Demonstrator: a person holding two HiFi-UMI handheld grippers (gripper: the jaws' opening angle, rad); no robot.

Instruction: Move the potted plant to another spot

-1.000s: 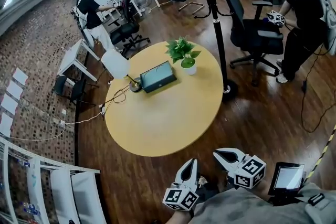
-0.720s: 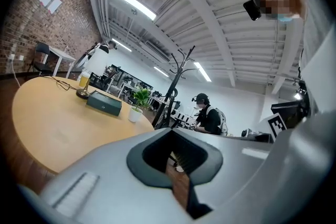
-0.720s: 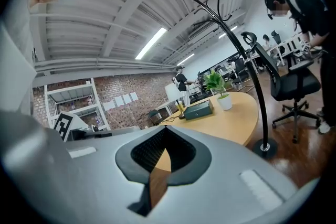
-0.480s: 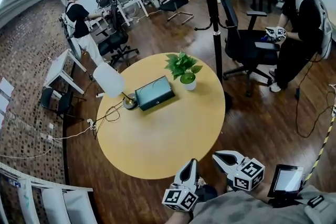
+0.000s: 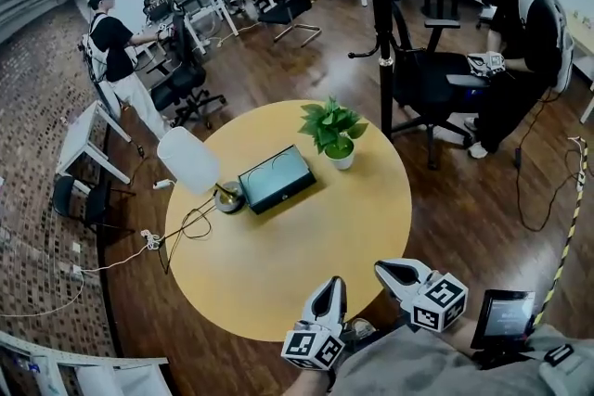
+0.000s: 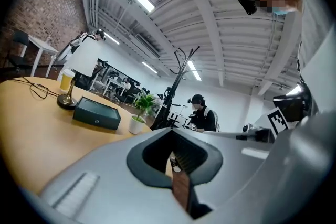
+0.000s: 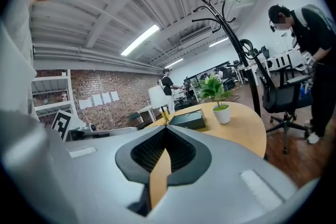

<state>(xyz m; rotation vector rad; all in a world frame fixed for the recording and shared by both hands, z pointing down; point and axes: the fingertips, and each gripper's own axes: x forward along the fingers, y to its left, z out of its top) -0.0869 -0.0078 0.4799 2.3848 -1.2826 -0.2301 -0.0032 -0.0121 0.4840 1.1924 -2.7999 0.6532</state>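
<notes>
At the lower centre of the head view, the left gripper (image 5: 331, 287) hovers over the near edge of the round table (image 5: 306, 246), its jaws pressed together on nothing. Just to its right, the right gripper (image 5: 393, 272) is likewise closed and empty, beside the table's rim. The potted plant (image 5: 336, 136) stands upright on the far side of the table, above both grippers in the frame and well apart from them, just right of a dark box (image 5: 276, 178)
</notes>
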